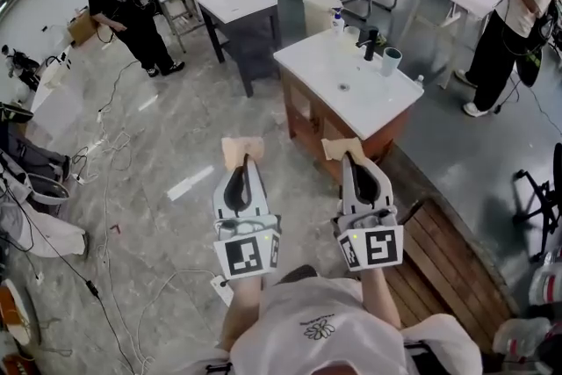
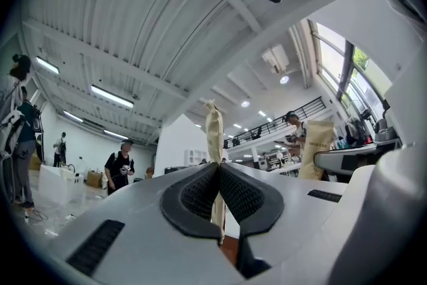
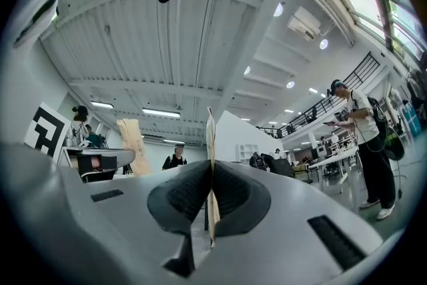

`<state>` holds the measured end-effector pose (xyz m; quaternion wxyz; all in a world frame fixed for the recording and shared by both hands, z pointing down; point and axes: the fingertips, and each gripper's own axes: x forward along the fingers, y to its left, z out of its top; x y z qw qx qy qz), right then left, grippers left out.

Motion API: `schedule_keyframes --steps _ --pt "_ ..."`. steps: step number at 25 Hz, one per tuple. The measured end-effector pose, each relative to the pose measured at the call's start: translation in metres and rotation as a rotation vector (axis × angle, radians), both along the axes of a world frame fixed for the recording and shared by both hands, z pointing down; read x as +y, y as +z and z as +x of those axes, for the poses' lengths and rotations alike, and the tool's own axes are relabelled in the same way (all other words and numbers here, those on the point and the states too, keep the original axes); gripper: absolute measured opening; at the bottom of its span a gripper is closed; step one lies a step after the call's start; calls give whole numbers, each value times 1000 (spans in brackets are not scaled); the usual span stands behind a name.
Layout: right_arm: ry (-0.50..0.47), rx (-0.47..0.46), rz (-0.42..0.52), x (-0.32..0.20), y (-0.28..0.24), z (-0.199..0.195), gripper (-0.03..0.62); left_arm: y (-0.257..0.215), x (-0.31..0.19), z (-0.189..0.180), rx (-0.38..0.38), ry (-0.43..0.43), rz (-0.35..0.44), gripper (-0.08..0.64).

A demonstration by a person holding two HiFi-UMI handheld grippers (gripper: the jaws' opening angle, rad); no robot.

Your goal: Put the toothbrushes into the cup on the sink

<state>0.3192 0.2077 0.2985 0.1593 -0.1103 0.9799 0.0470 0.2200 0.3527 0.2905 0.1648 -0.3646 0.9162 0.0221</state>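
1. Left hand-held gripper point(image 1: 241, 174), lower centre of the head view. Its jaws are clamped on a tan paper packet, the left toothbrush packet point(image 1: 241, 152), which I take to be a wrapped toothbrush. In the left gripper view the packet sits edge-on between the pads. Its long axis runs out along the jaws and past their tips.

2. Right hand-held gripper point(image 1: 353, 164), just right of the first and level with it. It is likewise clenched on the right toothbrush packet point(image 1: 342, 147). In the right gripper view the packet is thin and upright, pinched at its lower part, with its free end pointing forward.

3. Both packets are carried in the air, well short of the sink. Each points up-frame, roughly toward it.

4. Sink point(image 1: 351, 97), centre right of the head view: a white surface on a wooden cabinet, set cornerwise to me, with the basin drain at mid-top.

5. Cup point(image 1: 391, 61), on the far right edge of that surface, just right of the dark faucet point(image 1: 371, 43). It stands upright with its mouth up and, as far as I can see, is empty.

6. Governing relation: the cup lies ahead and to the right of both grippers, and the right one is nearer. I judge each packet must tip end-down to enter the mouth.
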Motion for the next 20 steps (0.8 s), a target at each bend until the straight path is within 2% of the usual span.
schedule_keyframes --steps 4,8,15,20 --pt "-58 19 -24 11 12 -11 14 6 12 0 -5 -23 -11 17" --pt "-87 34 12 19 12 -20 14 7 20 -19 24 -45 33 17" --pt "-36 5 53 -23 -1 -54 14 -2 -19 -66 -11 -5 86 17" --pt "-7 12 58 -46 -2 -100 14 -4 -44 -116 -8 19 93 17"
